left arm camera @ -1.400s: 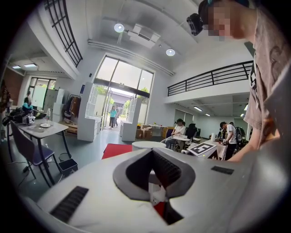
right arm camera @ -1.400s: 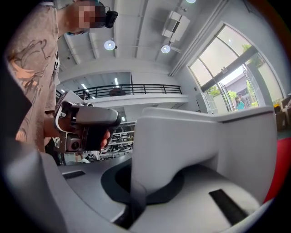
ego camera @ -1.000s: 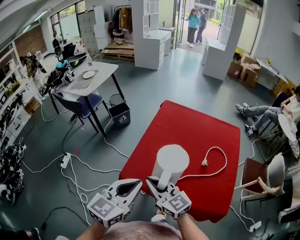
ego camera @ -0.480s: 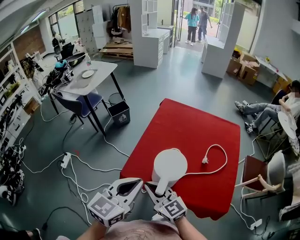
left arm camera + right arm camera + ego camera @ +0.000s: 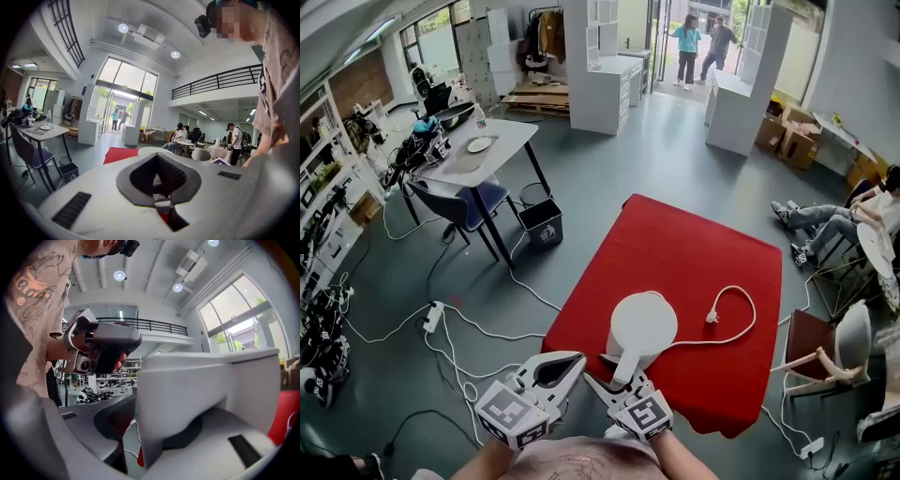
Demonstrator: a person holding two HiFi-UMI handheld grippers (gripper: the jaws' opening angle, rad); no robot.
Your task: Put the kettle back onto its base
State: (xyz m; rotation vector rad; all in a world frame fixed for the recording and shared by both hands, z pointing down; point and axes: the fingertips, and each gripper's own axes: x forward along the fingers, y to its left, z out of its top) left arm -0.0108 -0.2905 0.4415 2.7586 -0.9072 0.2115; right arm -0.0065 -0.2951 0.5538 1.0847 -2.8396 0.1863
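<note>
The white kettle (image 5: 643,323) stands on the red surface (image 5: 694,248), its cord (image 5: 733,326) trailing from beneath, so it is likely on its base. It looks like rigid, smooth plastic, perhaps water-heavy, best held by the handle (image 5: 187,394). The right gripper (image 5: 622,375) jaws are opening around that handle; the left gripper (image 5: 570,364) jaws are closed on nothing

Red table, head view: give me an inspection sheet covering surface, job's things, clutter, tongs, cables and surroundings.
Surface: red table, cloth flat.
Job's things: white kettle upright near the front edge, handle toward the person; base not visible.
Clutter: nothing seen.
Tongs: right tongs opening, handle between them; left tongs shut, empty, beside the kettle.
Cables: white cord loops from under the kettle, plug lying loose on the cloth; power strip on the floor.
Surroundings: desk, bin, people at the doorway.
</note>
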